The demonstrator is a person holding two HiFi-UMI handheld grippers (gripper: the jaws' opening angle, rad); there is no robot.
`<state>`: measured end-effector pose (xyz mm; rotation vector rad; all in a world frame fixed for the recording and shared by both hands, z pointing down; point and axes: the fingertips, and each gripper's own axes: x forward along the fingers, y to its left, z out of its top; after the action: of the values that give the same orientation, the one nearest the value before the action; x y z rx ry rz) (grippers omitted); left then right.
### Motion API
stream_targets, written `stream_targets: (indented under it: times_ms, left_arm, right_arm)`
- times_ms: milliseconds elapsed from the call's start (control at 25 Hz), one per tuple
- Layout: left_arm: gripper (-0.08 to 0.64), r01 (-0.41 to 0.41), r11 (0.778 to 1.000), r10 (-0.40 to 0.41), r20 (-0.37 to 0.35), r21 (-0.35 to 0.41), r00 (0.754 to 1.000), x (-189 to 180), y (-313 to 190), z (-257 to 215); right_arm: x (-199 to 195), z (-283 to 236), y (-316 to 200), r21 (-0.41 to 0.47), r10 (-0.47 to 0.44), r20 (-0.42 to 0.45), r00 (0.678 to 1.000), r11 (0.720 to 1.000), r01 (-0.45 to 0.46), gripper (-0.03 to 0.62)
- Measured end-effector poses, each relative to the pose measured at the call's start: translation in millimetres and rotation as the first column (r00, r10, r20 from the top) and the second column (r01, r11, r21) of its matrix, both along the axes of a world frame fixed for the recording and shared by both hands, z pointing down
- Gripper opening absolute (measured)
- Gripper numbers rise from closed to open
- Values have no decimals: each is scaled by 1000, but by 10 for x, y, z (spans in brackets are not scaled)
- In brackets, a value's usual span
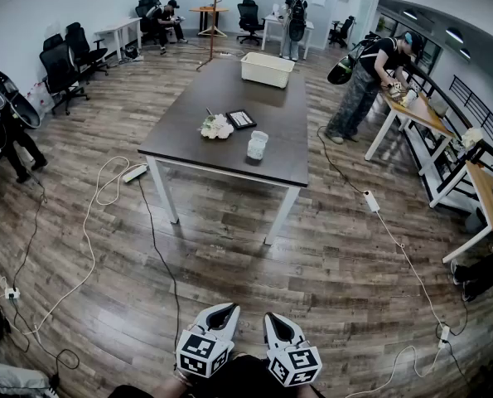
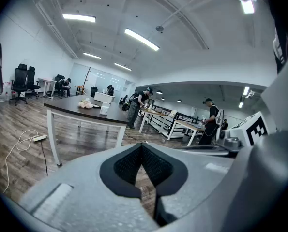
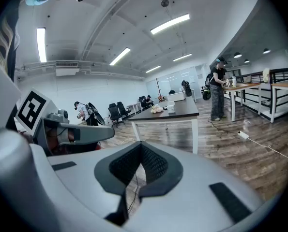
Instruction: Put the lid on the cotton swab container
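On the dark table [image 1: 188,139], far ahead of me, stands a small clear container [image 1: 257,145]. A flat dark-rimmed square piece [image 1: 241,118] and a white fluffy cluster [image 1: 216,127] lie behind it. Whether the square piece is the lid I cannot tell. My left gripper [image 1: 224,309] and right gripper [image 1: 277,318] are held low, side by side at the bottom of the head view, well short of the table. Both are shut with nothing between the jaws. The left gripper view [image 2: 143,146] and the right gripper view [image 3: 141,146] show the pads meeting. The container [image 2: 104,109] looks tiny on the distant table.
A white basket [image 1: 267,69] sits at the table's far end. Cables and a power strip [image 1: 134,172] lie on the wood floor left of the table; another strip [image 1: 371,201] lies to the right. A person [image 1: 366,81] works at a side bench. Office chairs line the left wall.
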<state>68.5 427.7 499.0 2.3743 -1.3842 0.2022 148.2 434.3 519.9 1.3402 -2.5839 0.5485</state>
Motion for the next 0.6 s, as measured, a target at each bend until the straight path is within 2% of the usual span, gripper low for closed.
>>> stream_targets:
  times_ms: [320,600]
  left_arm:
    - [6,4,1000,-4,1,10,1000,-46,-185,11]
    - [6,20,1000,-20,-5,3,1000,-184,-419,73]
  right_arm:
    - [-56,31,-187,5,-7,-15,1000,1000,7,6]
    - [-14,65,-477,-11,66,29,997,998,-66,8]
